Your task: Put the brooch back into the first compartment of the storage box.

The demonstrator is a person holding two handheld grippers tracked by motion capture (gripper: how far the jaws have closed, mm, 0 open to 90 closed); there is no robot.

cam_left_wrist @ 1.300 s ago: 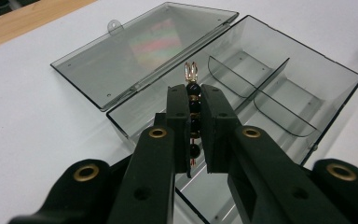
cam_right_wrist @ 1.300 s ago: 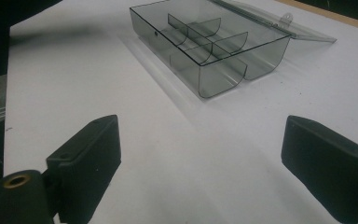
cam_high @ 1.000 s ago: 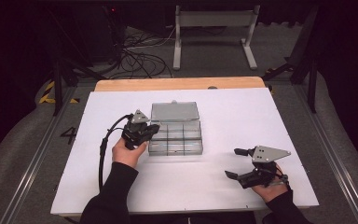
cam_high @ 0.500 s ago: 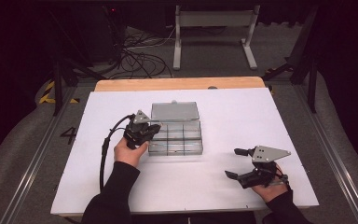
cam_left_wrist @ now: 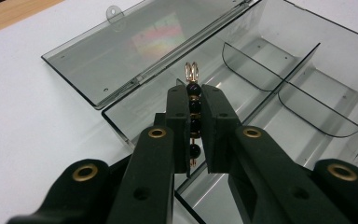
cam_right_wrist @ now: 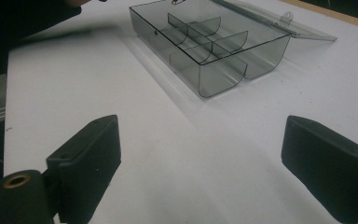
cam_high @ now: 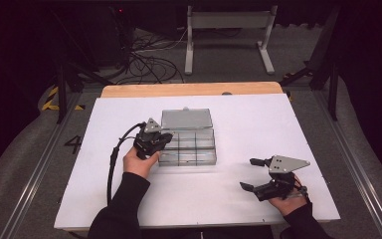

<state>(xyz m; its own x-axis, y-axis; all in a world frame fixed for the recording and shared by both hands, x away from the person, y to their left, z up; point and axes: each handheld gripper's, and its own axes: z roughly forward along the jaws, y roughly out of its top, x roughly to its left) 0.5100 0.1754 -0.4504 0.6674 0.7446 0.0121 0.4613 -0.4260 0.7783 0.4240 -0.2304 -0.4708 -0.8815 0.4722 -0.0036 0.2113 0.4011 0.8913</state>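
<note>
A white bench (cam_high: 258, 129) takes up the middle of the high view, with a strip of bare wood (cam_high: 189, 89) along its far edge. Beyond it, in the upper part of the frame, a tangle of black cables (cam_high: 149, 55) lies on the grey floor beside a white metal stand (cam_high: 229, 30).

A clear smoky plastic compartment box (cam_high: 191, 147) sits left of centre on the bench, its hinged lid (cam_high: 186, 119) folded open flat behind it. In the left gripper view, curved dividers (cam_left_wrist: 279, 79) split the tray into cells at the right of the frame.

The left gripper (cam_high: 151, 140) hovers over the box's left end, its fingers nearly shut on a beaded pin (cam_left_wrist: 193, 112): dark round beads strung on a gold wire with a looped top. The pin stands upright between the pads above the left-hand cell, clear of the dividers.

The right gripper (cam_high: 258, 174) rests near the lower right of the bench, well apart from the box, its fingers (cam_right_wrist: 86, 158) spread wide with only bare bench between them.
</note>
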